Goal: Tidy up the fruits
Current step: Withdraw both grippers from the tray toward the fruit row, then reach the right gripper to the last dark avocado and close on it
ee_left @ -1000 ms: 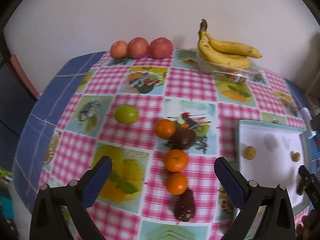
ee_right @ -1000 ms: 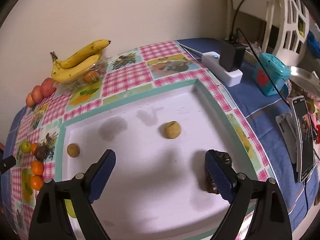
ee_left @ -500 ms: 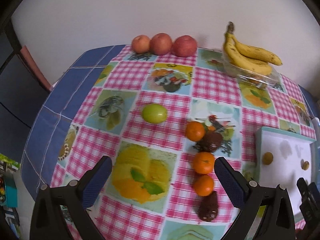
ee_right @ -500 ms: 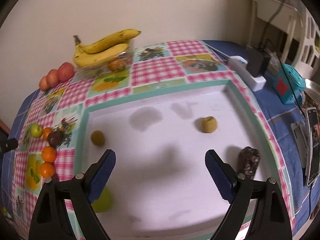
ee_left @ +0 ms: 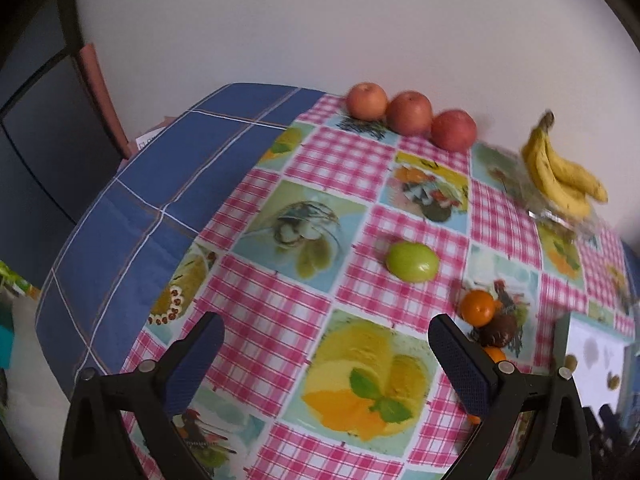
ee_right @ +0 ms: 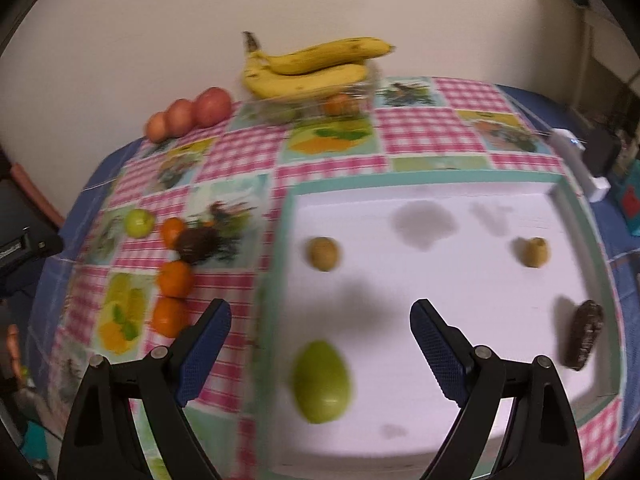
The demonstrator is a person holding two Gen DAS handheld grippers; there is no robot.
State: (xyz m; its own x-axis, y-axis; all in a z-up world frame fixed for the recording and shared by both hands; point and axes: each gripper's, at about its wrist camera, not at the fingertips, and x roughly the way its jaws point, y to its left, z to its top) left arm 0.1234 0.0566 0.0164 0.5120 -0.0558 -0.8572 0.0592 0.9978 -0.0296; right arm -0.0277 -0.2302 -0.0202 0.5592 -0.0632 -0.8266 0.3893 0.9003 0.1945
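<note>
Two wrist views of a fruit-sorting scene on a worktop [ee_left: 280,312] covered by a checked pink cloth printed with fruit panels. Left wrist view, left to right: the left hand-held gripper [ee_left: 325,364] hovers above the cloth with its jaws spread wide and nothing between them; three apples [ee_left: 410,113] sit in a touching row at the far edge by the wall; a green fruit [ee_left: 412,261] lies alone on the cloth ahead of the jaws; an orange [ee_left: 477,307] touches a dark brown fruit [ee_left: 500,326] just beside the right finger; a bunch of bananas [ee_left: 564,176] rests on a clear container at far right. Right wrist view, left to right: the right hand-held gripper [ee_right: 320,344] is likewise released and empty, poised over the near left part of a white tray [ee_right: 440,300] with a teal rim; in the tray lie a large green fruit [ee_right: 322,380] between the jaws, two small brownish-yellow fruits [ee_right: 324,253] well apart, and a dark oblong fruit [ee_right: 585,334] near the right rim. Handling judgement: the green fruits and oranges are probably light, firm, smooth and prone to roll, so a grip across the widest middle with moderate force suits them; the dark fruits may be softer and bruise easily; the bananas are best taken near the stem.
</note>
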